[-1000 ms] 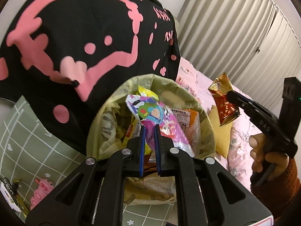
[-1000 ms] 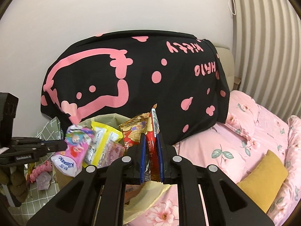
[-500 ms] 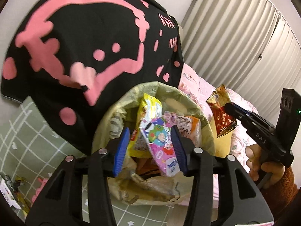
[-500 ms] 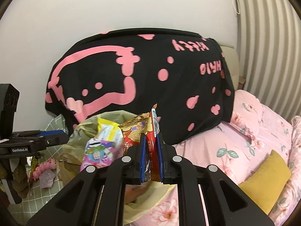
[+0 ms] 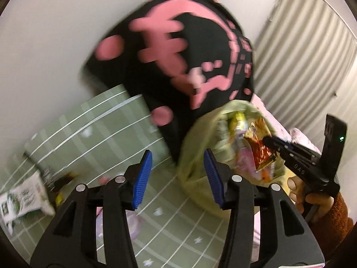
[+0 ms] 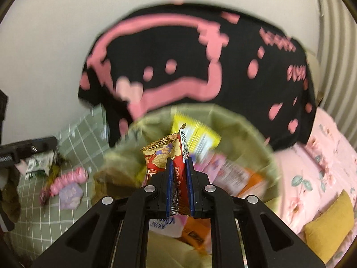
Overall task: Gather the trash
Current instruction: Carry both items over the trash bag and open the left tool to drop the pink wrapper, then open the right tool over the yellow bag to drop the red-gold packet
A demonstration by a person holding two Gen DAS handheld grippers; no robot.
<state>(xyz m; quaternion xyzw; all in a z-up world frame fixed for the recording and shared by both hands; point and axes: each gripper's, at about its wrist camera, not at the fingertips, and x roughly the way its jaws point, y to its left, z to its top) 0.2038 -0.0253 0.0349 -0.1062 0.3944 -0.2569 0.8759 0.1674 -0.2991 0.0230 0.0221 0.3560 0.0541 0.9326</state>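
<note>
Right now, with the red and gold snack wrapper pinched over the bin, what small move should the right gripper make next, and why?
Probably open the right gripper. Its jaws are shut on the red and gold foil snack wrapper, which hangs over the mouth of the yellow-green lined trash bin, so it should drop in. The left gripper is already open and empty.

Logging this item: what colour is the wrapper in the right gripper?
Red and gold wrapper, clearest in the right wrist view.
</note>
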